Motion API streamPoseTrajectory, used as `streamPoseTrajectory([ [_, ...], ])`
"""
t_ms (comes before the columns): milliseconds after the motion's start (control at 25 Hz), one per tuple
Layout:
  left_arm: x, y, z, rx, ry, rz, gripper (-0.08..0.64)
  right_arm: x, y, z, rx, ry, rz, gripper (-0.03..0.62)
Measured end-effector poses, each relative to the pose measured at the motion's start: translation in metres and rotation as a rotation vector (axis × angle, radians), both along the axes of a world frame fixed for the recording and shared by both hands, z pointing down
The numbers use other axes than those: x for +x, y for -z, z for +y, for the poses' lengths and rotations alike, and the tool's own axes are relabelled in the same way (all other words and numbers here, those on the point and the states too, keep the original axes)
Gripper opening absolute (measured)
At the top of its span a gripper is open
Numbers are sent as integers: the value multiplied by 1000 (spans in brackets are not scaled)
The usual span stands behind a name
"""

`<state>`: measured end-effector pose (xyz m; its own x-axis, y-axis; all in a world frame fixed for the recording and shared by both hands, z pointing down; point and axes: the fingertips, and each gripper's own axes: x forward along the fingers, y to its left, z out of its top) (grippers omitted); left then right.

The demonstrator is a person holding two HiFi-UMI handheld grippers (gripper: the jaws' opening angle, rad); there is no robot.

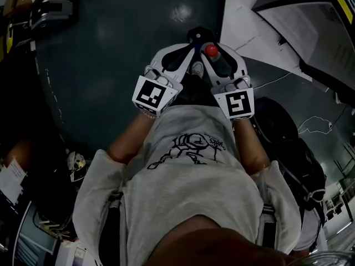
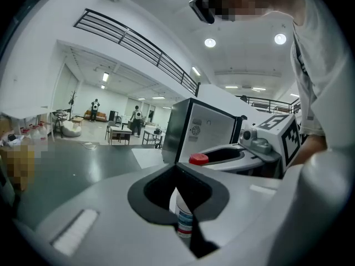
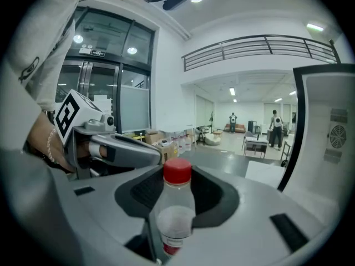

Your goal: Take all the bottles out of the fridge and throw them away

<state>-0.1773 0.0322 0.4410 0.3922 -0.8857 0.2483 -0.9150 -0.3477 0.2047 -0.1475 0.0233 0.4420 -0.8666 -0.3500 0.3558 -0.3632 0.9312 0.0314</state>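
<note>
Carry-to-disposal step: left claw (image 2: 177,173) is clamped narrow on a labelled bottle (image 2: 184,218), right claw (image 3: 178,176) holds a red-capped bottle (image 3: 176,218) upright; next, probably locate a bin and release both.

labelled bottle (image 2: 185,220) mostly hidden within left claw (image 2: 176,168), fridge (image 3: 324,148) cut off, distant people (image 3: 273,127) tiny

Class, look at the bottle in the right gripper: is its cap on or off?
On. A red cap sits on the neck of the bottle held by the right gripper.
</note>
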Motion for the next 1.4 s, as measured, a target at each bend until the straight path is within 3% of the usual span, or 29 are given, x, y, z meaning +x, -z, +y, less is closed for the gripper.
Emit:
streamPoseTrajectory([
  [320,3,-37,7,-44,2,11,9,0,-40,8,-32,-11,-7,155],
  [1120,-5,-146,27,-161,14,28,9,-1,-151,30,-10,22,46,155],
  [1400,-4,-182,25,-169,2,18,9,-4,-193,29,-27,2,49,155],
])
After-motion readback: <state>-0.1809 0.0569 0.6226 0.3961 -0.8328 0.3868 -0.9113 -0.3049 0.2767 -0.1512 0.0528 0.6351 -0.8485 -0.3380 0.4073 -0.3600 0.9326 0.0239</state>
